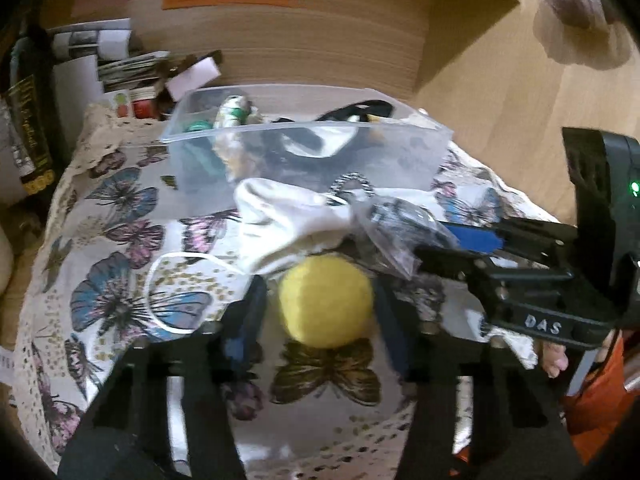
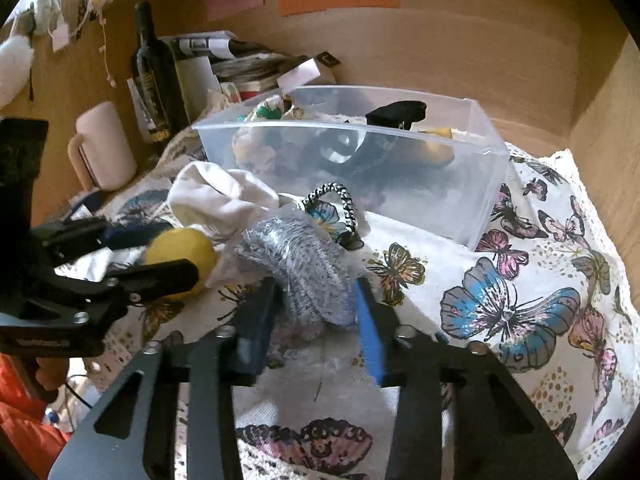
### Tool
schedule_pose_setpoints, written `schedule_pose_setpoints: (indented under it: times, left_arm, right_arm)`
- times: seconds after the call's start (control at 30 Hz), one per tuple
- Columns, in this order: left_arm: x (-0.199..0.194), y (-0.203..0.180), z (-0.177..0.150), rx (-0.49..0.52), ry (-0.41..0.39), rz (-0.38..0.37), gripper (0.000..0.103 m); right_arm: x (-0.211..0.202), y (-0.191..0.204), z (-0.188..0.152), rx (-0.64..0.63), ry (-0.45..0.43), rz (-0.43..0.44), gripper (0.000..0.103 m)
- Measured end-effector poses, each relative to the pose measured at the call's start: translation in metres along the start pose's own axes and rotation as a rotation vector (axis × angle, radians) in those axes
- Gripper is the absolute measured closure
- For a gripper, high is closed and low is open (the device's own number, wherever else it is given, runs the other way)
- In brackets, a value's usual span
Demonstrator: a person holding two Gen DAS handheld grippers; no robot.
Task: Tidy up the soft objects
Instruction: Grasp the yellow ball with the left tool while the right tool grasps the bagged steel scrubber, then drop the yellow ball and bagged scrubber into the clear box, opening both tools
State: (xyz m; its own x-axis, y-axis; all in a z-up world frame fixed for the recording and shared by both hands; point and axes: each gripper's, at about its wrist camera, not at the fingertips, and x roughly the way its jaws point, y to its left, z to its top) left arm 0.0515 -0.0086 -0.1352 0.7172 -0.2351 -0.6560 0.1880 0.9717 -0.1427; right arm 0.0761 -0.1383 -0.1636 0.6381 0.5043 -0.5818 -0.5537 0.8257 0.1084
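My left gripper (image 1: 320, 300) is shut on a yellow felt ball (image 1: 326, 303), held just above the butterfly cloth; the ball also shows in the right wrist view (image 2: 182, 254). My right gripper (image 2: 316, 300) is shut on a grey wire scrubber in a clear wrapper (image 2: 304, 268), which shows in the left wrist view (image 1: 396, 232) too. A white sock (image 1: 288, 220) and a black-and-white cord loop (image 2: 340, 204) lie between the grippers and a clear plastic bin (image 2: 400, 168). The bin holds several soft items, dark and patterned.
A butterfly-print cloth (image 2: 520, 300) covers the table. A dark wine bottle (image 2: 154, 76), a pink mug (image 2: 106, 146) and stacked papers (image 2: 240, 60) stand at the back left. A wooden wall runs behind and to the right of the bin.
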Motion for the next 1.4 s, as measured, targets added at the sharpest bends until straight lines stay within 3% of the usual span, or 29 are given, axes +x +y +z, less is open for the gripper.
schedule_pose_setpoints:
  times: [0.07,0.3,0.9,1.2,1.4]
  left_arm:
    - [-0.002,-0.005,0.0,0.022,-0.008,0.015,0.059]
    - [-0.014,-0.005,0.01,0.008,-0.033,0.006,0.059]
    - [-0.054,0.003,0.088,0.047,-0.26,0.038,0.059]
    - [-0.026,0.02,0.119,0.031,-0.207,0.046,0.059]
    - [0.012,0.031,0.133,0.011,-0.1,0.012,0.059]
  right_arm:
    - [-0.005,-0.001,0.001,0.008,-0.016,-0.003,0.08]
    - [-0.029,-0.006,0.007,0.03,-0.091,-0.03,0.081]
    - [-0.074,-0.026,0.061,0.063,-0.332,-0.081,0.081]
    - [-0.05,-0.037,0.089,0.027,-0.298,-0.103,0.081]
    - [-0.023,-0.044,0.096,0.01,-0.232,-0.122,0.081]
